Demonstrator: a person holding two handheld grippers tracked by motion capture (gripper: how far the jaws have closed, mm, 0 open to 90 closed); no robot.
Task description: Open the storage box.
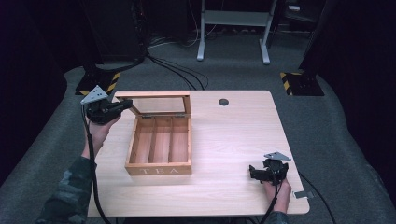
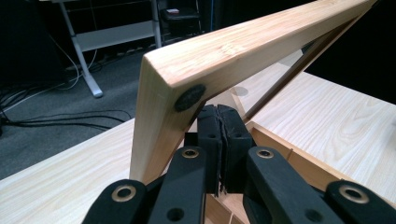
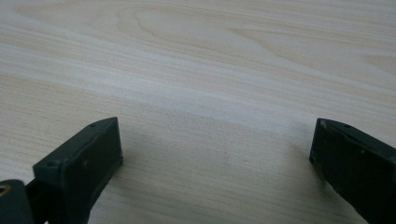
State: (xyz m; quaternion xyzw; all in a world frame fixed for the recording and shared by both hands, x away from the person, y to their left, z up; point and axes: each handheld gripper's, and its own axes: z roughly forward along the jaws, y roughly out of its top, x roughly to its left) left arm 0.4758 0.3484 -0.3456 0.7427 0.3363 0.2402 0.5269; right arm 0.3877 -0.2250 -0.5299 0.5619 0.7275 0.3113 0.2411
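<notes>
While the tea box (image 1: 159, 147) is sitting left of the table's (image 1: 233, 140) centre with "TEA" on its near wall, its lid (image 1: 156, 103) is standing raised at the box's 12 o'clock side, glass pane facing the person. Three bare compartments are showing inside the box. The left gripper (image 1: 125, 106) is reaching in from 9 o'clock toward the lid's left top corner, with the left hand (image 1: 100, 130) gripping it below the grey plate. In the left gripper view, the left gripper (image 2: 218, 116) is showing its jaws pressed together with nothing between them, their tips lying just under the lid's (image 2: 210, 60) wooden frame, beside a dark round pad at the corner; whether the tips are touching the frame is hard to tell. At about 4 o'clock on the table, well apart from the box, the right gripper (image 1: 254, 172) is resting low in the right hand (image 1: 280, 193), pointing toward 9 o'clock. In the right gripper view its jaws are standing wide apart over bare tabletop (image 3: 201, 70).
</notes>
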